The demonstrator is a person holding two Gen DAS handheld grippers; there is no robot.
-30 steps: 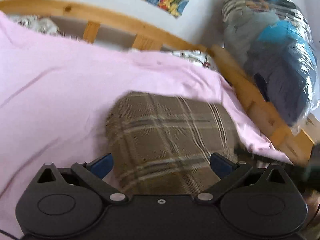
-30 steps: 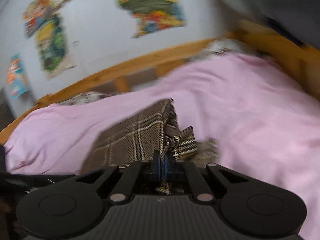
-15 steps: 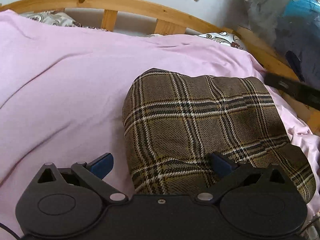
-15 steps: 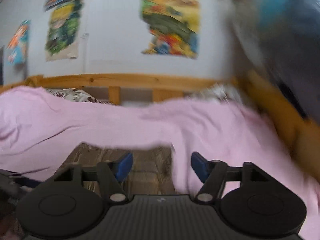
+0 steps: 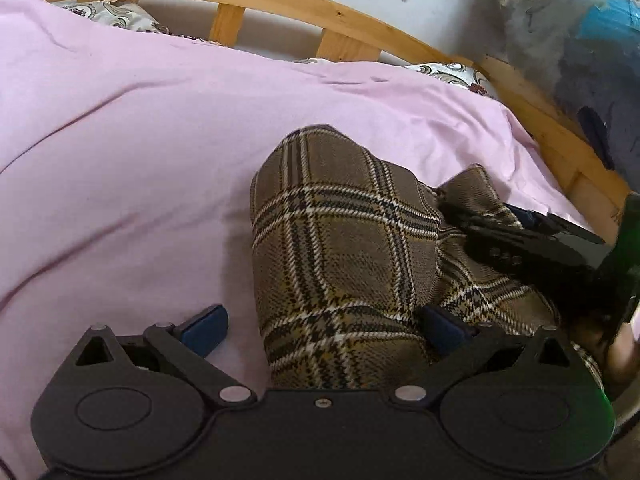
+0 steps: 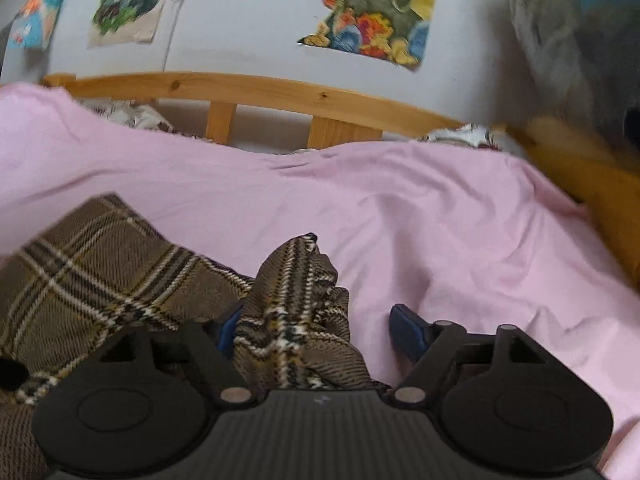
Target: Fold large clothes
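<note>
A brown plaid garment point(image 5: 344, 248) lies folded on the pink sheet point(image 5: 132, 152). My left gripper point(image 5: 324, 330) is open and low over its near end, with the left pad on the sheet and the right pad on the cloth. In the right wrist view, a bunched fold of the plaid garment point(image 6: 296, 304) stands between the fingers of my right gripper point(image 6: 318, 328), leaning against the left pad. Its jaws are opening and the right pad is clear of the cloth. From the left wrist view, the right gripper point(image 5: 520, 232) rests on the garment's right side.
A wooden bed rail point(image 5: 280, 0) curves along the far and right sides of the sheet. A clear plastic bag of clothes point(image 5: 580, 52) sits beyond the rail at the right. Posters point(image 6: 372, 12) hang on the wall, and patterned bedding point(image 6: 132, 114) shows by the rail.
My right gripper was shut on a pinch of the plaid cloth; it has let go, opened wide, rolled level and dropped. The left gripper sank closer to the garment, and the right gripper entered its view.
</note>
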